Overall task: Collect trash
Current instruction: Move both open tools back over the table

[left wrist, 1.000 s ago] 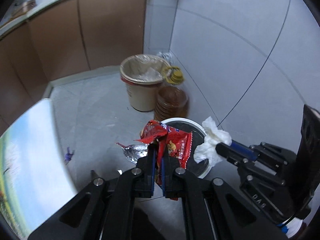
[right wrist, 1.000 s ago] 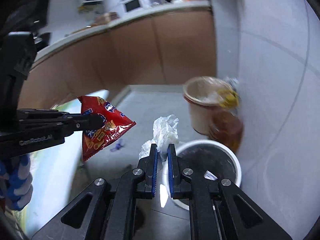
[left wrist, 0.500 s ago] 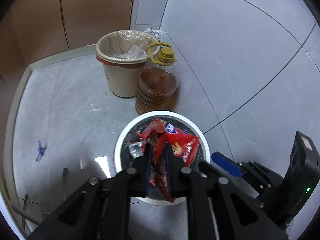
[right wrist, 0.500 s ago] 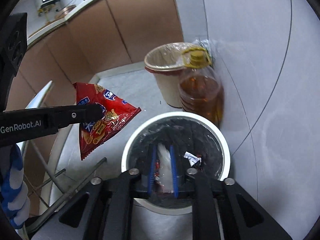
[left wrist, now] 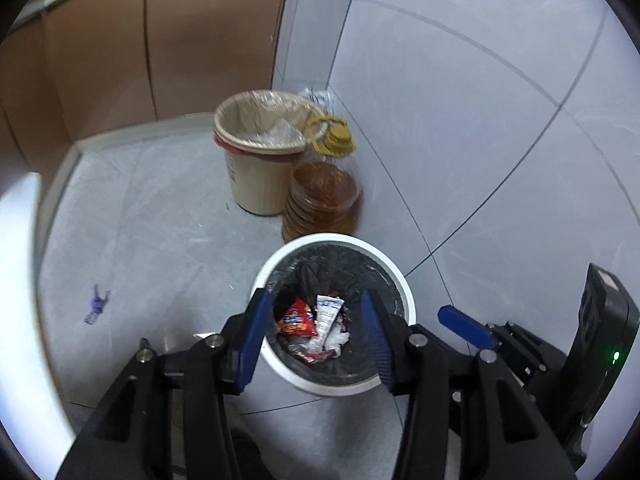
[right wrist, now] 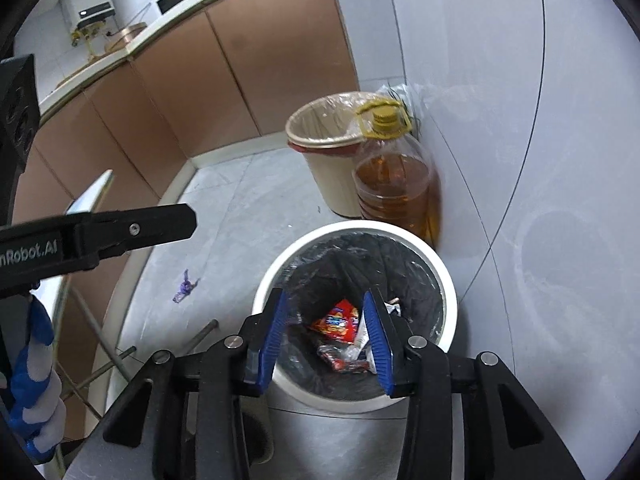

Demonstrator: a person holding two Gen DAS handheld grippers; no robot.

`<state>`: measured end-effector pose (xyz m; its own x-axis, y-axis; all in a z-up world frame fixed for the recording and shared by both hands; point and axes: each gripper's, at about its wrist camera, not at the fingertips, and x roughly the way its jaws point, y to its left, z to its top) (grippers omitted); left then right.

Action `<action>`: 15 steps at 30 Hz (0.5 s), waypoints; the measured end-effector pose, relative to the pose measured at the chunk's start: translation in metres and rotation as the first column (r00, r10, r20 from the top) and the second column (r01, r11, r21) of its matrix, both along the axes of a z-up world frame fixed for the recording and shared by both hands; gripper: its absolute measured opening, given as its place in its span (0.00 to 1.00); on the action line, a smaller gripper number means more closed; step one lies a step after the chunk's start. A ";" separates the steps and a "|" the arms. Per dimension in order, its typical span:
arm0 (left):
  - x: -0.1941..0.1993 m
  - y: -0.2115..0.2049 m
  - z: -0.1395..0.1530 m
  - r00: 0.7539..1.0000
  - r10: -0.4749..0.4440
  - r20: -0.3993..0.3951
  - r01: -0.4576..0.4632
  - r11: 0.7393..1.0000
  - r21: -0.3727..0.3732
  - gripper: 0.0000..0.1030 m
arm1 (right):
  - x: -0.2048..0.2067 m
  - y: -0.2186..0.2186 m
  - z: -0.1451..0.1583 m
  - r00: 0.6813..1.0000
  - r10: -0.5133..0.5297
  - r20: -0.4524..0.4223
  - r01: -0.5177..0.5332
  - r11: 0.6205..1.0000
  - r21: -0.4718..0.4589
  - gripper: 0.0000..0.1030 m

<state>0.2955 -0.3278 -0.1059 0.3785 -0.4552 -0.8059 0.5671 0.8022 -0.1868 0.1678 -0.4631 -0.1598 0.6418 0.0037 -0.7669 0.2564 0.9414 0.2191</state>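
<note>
A white-rimmed bin [left wrist: 332, 240] with a black liner stands on the floor right under both grippers. At its bottom lie a red snack bag [left wrist: 296, 318] and a crumpled white tissue [left wrist: 334, 338], among other wrappers. My left gripper [left wrist: 314, 300] hangs over the bin, its jaws opening with nothing gripped between them. In the right wrist view the bin [right wrist: 352, 228] holds the same red bag [right wrist: 336, 322]. My right gripper [right wrist: 324, 296] is above it, its jaws opening too and holding nothing. The left gripper's black finger [right wrist: 160, 226] reaches in from the left.
A beige bin [left wrist: 260, 132] with a clear liner and a large oil bottle [left wrist: 320, 196] with a yellow cap stand behind the white bin, against the tiled wall. A purple scrap [left wrist: 96, 308] lies on the floor to the left. Brown cabinets run along the back.
Both grippers came down over the white bin and opened. The red snack bag left the left gripper and the white tissue left the right one. Both now lie in the bin.
</note>
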 end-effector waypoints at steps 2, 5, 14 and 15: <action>-0.009 0.013 0.012 0.999 0.019 0.029 -0.019 1.000 -0.004 0.44 | -0.005 0.008 0.012 1.000 0.014 0.019 -0.014 1.000 -0.006 0.40; -0.025 0.037 0.032 0.996 0.056 0.074 -0.055 0.998 -0.015 0.44 | -0.015 0.024 0.033 0.998 0.039 0.055 -0.038 0.999 -0.022 0.44; -0.082 0.108 0.087 0.950 0.195 0.245 -0.189 0.981 -0.048 0.44 | -0.052 0.069 0.095 0.981 0.120 0.152 -0.108 0.991 -0.082 0.50; -0.092 0.116 0.093 0.936 0.216 0.277 -0.213 0.976 -0.043 0.44 | -0.057 0.074 0.100 0.979 0.128 0.161 -0.115 0.989 -0.090 0.50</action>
<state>0.2036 -0.2114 -0.0131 0.6763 -0.3473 -0.6496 0.4125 0.9092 -0.0565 0.1112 -0.3895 -0.0593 0.7583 0.0327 -0.6511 0.1053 0.9795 0.1719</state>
